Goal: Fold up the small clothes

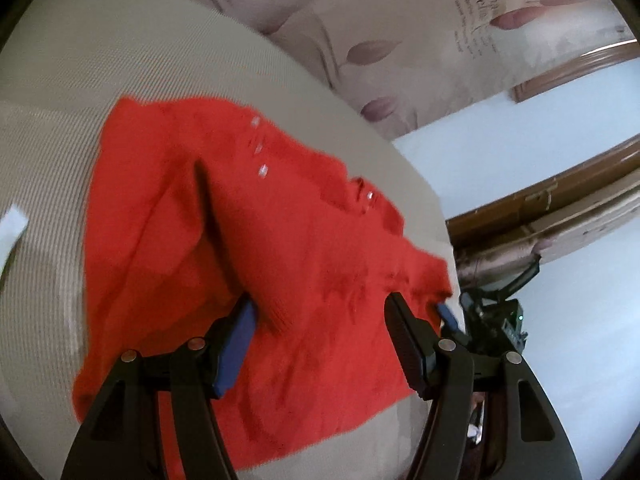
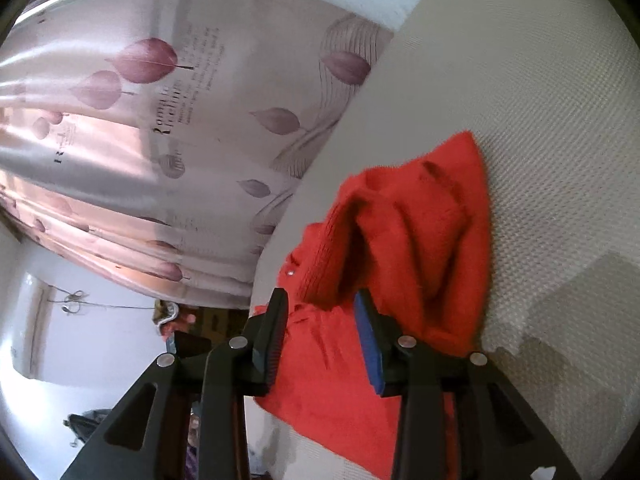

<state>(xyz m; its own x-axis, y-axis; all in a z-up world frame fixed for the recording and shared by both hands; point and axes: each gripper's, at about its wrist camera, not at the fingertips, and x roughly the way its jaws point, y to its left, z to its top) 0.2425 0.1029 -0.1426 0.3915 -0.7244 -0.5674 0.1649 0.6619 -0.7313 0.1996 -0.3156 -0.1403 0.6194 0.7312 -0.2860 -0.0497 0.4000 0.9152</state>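
A small red knitted cardigan (image 1: 280,248) with pale buttons lies on a beige woven surface (image 1: 80,80). One sleeve is folded over its body, the ribbed cuff near my left gripper (image 1: 320,312). That gripper is open and hovers just above the garment's near part. In the right wrist view the cardigan (image 2: 420,240) is bunched, a ribbed sleeve end raised right in front of my right gripper (image 2: 322,304). That gripper is open with the cloth between and beyond its fingers. The tip of the right gripper (image 1: 446,314) shows at the garment's right edge in the left wrist view.
The beige surface (image 2: 540,120) ends close to the garment. Beyond the edge hangs a pink leaf-printed curtain (image 2: 160,120). A wooden frame (image 1: 540,208) and a pale wall (image 1: 520,128) lie to the right. A white scrap (image 1: 12,224) lies at the far left.
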